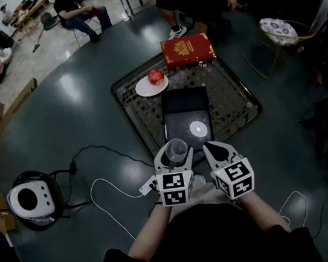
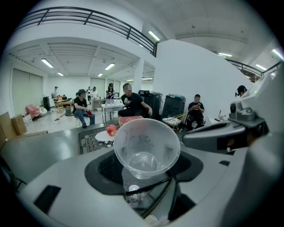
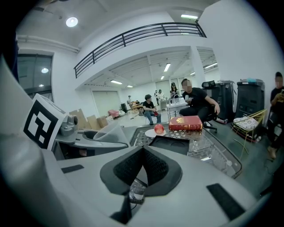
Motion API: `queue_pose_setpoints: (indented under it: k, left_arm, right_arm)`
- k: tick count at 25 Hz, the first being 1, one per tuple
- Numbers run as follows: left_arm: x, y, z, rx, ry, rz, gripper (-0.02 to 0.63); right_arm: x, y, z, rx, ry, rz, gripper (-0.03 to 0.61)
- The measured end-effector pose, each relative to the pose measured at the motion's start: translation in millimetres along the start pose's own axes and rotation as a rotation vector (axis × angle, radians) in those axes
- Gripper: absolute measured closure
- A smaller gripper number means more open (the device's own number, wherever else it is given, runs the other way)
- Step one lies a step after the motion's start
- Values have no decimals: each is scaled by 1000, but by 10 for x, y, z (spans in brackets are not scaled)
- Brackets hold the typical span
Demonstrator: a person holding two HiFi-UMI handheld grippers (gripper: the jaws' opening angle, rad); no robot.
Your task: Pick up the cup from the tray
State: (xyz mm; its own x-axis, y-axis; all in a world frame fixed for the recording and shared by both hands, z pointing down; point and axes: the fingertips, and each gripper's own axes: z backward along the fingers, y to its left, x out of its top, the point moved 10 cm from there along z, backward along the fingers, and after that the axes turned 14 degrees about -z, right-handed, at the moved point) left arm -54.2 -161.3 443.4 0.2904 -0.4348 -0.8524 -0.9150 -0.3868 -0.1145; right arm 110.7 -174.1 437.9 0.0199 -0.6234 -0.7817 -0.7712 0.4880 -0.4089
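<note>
Left gripper point(image 1: 177, 155), jaws wide, clamped on the clear cup point(image 2: 146, 145), which tilts mouth-backward at the tray's point(image 1: 251, 107) near edge. Right gripper point(image 3: 143, 155) pinched together, empty, just beside. Grasp appears made; next move calls for a steady lift clear of the tray.

We see a dim head view, with white glare from above spotting the glossy dark surface point(image 1: 70, 86). In both gripper views, ceiling strip lights point(image 2: 46, 63) brighten the hall evenly, and shadows are soft. Fisheye distortion curves the railing point(image 3: 133, 37), the corners go black, and the cup point(image 2: 146, 148) is sharp against a blurred near foreground.
</note>
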Motion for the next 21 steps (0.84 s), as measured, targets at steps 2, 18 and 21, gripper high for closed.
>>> queue_pose_setpoints:
  k: [2,18,21]
  left_arm:
    - [2,6,8,2,3,1,325]
    - [32,6,0,4,-1,0,324]
    - [24,-3,-17,2,-1,-2,324]
  right_arm:
    - [5,13,-1,-1,-3,4,569]
    - [-20,51,17,3,13,12,569]
    - [-43,44,7,4,18,13,569]
